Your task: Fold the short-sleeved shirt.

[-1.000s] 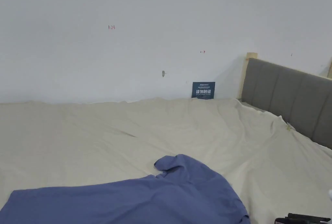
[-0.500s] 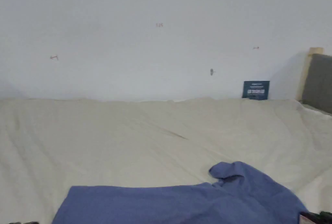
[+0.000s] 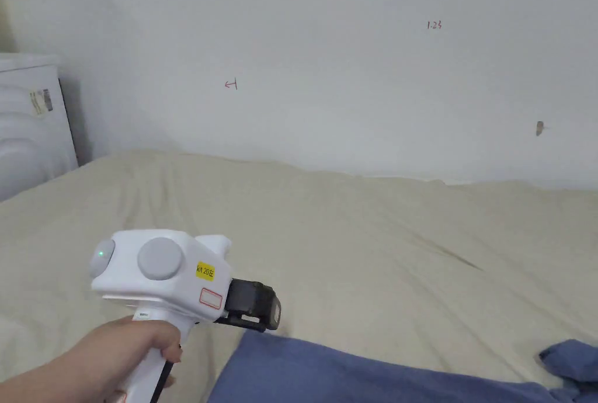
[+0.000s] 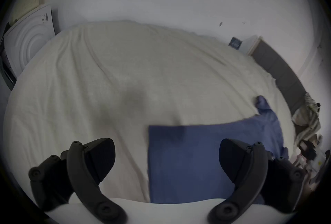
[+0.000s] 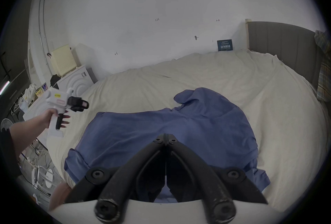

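The blue short-sleeved shirt [image 5: 175, 131] lies spread on the cream bed sheet [image 5: 232, 73], with one sleeve bunched up at its far side [image 5: 189, 95]. A hand holds my left gripper [image 3: 260, 311] above the sheet, just left of the shirt's straight edge [image 3: 327, 372]. In the left gripper view its jaws stand wide apart [image 4: 166, 154], with the shirt's corner [image 4: 188, 156] below them and nothing between them. My right gripper [image 5: 166, 136] hovers over the near middle of the shirt, its jaws shut with no cloth pinched between them. From there I also see the left gripper [image 5: 78, 104] at the far left.
A white appliance [image 3: 29, 129] stands at the bed's left end, with clutter on the floor [image 5: 39, 165] beside it. The grey headboard [image 5: 279, 39] closes off the right end, with plaid cloth [image 5: 324, 75] hanging over it. A small blue sign [image 5: 224, 45] leans on the wall.
The head camera has swung left, so the headboard and sign have left the picture. The hand with the left gripper has come up into view at the lower left.
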### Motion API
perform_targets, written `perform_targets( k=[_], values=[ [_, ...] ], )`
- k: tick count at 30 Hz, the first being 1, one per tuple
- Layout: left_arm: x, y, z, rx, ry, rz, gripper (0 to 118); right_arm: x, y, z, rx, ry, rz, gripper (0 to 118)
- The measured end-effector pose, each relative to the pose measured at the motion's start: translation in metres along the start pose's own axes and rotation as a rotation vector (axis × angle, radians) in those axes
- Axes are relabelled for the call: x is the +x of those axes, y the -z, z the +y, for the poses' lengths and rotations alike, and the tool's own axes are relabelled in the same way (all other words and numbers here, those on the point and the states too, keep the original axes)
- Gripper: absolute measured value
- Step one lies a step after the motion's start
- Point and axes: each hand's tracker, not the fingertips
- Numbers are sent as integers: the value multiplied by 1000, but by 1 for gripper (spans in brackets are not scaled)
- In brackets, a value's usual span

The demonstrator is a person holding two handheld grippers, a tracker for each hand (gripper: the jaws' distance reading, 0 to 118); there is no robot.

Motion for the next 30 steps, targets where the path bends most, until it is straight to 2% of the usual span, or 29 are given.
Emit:
perform_targets(
  k=[2, 4, 6, 8, 9, 11, 12, 13, 14, 15, 16, 19, 21, 25, 27, 30],
  values=[
    [0, 27, 12, -64, 14, 59, 116, -2, 2, 0, -14, -25, -11, 0],
    [3, 48, 17, -134, 10, 45, 115, 3, 5, 1, -32, -38, -19, 0],
    [8, 64, 19, -141, 22, 54, 115, 2, 5, -3, -51, -40, -12, 0],
    [9, 76, 15, -141, 39, 77, 115, 17, 9, -8, -52, -44, -16, 0],
    [7, 80, 14, -148, 36, 78, 110, 18, 10, -9, -56, -47, -19, 0],
    [8, 81, 9, -166, 53, 96, 94, 21, 16, -12, -72, -41, -16, 0],
    [10, 78, 4, -145, 113, 134, 88, 22, 19, -14, -78, -35, -14, 0],
    [13, 74, 3, -128, 141, 130, 73, 23, 21, -15, -83, -32, -15, 0],
    [19, 68, 1, -119, 189, 128, 57, 24, 23, -15, -89, -31, -20, 0],
    [26, 63, -1, -110, 228, 130, 34, 25, 25, -14, -89, -25, -29, 0],
    [34, 59, -8, -111, 281, 127, 4, 27, 26, -13, -83, -12, -36, 0],
    [52, 58, -23, -154, 377, 83, 4, 32, 22, -10, -55, 24, -44, 0],
    [58, 60, -30, -128, 419, 135, 4, 34, 16, -6, -11, 14, -43, 0],
    [54, 51, -26, -106, 367, 117, 4, 40, 7, 19, 61, -36, -81, 0],
    [50, 44, -25, -77, 346, 129, 4, 52, 14, 44, 53, -16, -78, 0],
    [40, 37, -22, -62, 322, 127, 4, 83, 45, 83, -43, 66, -114, 0]
  ],
)
